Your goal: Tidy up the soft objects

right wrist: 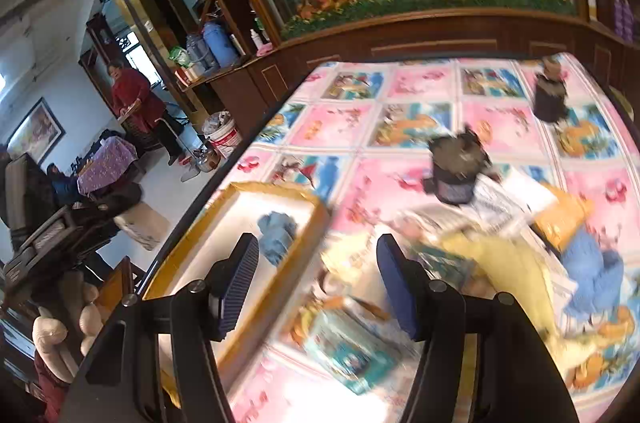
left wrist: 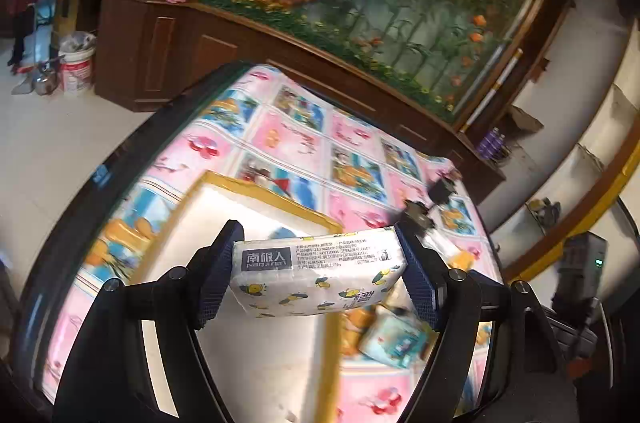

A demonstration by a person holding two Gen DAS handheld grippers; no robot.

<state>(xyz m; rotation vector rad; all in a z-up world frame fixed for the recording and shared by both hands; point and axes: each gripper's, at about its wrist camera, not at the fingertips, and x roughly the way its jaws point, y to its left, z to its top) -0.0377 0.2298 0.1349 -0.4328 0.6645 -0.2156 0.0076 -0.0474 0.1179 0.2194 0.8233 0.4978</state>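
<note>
Our left gripper [left wrist: 320, 275] is clamped on a tissue pack [left wrist: 318, 273], one pad against each short end, so the soft pack hangs level and its printed face stays clear. We carry it above the white tray [left wrist: 248, 195], which sits at the table's left edge with its yellow rim just inside the dark border; we judge that the tray is where the soft things go.

Our right gripper [right wrist: 318, 287] stands about half wide with nothing between the pads, over the tray's right rim. We read that as a hand free for the next pick.

A blue cloth [right wrist: 278, 235] already lies inside the tray near its far side. To the right of the tray, on the patterned tablecloth [right wrist: 420, 83], a teal packet [right wrist: 352, 347] lies near the front edge. Further right there is a blurred heap with yellow and blue fabric [right wrist: 592, 271]. Two dark small things [right wrist: 456, 171] stand toward the far right corner; we cannot tell what they are.
</note>
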